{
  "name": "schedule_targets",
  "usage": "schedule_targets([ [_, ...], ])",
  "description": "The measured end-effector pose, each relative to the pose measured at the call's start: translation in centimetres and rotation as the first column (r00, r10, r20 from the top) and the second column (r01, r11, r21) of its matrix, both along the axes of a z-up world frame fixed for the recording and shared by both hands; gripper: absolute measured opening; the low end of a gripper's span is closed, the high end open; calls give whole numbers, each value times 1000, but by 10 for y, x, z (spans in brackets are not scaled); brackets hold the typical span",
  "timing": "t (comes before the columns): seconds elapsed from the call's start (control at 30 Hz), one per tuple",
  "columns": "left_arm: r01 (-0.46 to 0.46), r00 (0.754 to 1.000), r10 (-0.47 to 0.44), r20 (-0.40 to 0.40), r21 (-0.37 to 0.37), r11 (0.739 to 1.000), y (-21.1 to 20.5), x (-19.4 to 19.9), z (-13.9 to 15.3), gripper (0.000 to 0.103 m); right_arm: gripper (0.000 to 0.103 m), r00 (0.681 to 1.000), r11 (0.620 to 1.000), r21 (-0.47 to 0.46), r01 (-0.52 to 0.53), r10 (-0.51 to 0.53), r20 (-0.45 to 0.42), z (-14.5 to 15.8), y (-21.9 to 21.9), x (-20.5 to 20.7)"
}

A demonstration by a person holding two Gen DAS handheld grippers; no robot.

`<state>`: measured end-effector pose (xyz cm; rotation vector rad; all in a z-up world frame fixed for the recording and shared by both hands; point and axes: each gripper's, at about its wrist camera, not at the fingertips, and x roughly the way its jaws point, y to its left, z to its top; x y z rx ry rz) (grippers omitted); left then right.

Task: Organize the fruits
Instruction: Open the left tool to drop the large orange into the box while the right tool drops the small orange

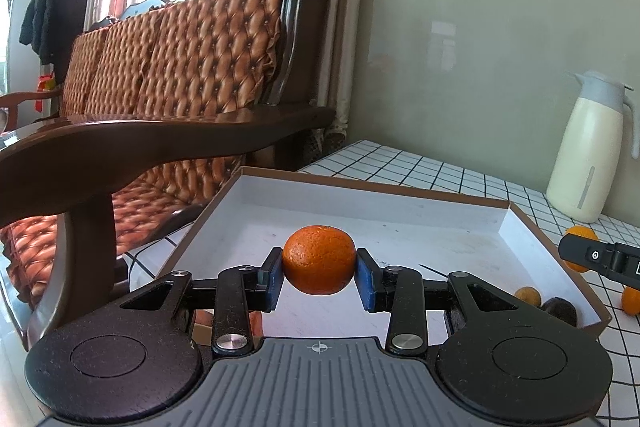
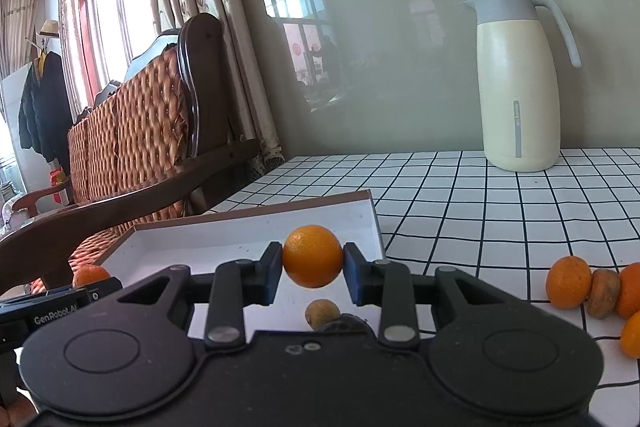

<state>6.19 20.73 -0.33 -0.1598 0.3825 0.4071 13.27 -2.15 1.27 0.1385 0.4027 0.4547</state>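
In the left wrist view my left gripper [image 1: 319,273] is shut on a deep-orange mandarin [image 1: 319,259], held above the shallow white box [image 1: 400,215] with brown walls. My right gripper [image 2: 313,273] is shut on a lighter orange fruit [image 2: 313,255] over the same box [image 2: 240,239], near its right side. On the box floor under the right gripper lie a small yellowish-brown fruit [image 2: 322,313] and a dark one [image 2: 346,323]; both also show in the left view, the yellowish fruit [image 1: 528,295] and the dark fruit [image 1: 560,311]. The right gripper's body [image 1: 600,259] pokes in at the left view's right edge.
Loose oranges [image 2: 568,287] and a brownish fruit [image 2: 604,293] lie on the checked tablecloth [image 2: 480,211] right of the box. A cream thermos jug [image 2: 518,83] stands at the back by the wall. A wooden sofa [image 1: 180,75] with quilted cushions borders the table's left side.
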Motion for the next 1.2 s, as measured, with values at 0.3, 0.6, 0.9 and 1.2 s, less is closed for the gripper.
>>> schedule_targets([
  [0.3, -21, 1000, 21, -12, 0, 1000, 10, 7, 0, 38, 24, 1000, 999, -36, 2, -3, -15, -4, 11, 15],
  [0.6, -51, 999, 50, -22, -32, 998, 23, 20, 0, 38, 24, 1000, 998, -60, -3, 1, -31, -7, 20, 33],
  [0.9, -79, 996, 76, -50, -61, 995, 32, 39, -4, 38, 31, 999, 997, -83, 4, -9, -54, -12, 26, 50],
  [1.2, -97, 994, 96, 53, 13, 995, 19, 30, 14, 103, 78, 997, 999, 3, 35, -35, 71, 9, 10, 30],
])
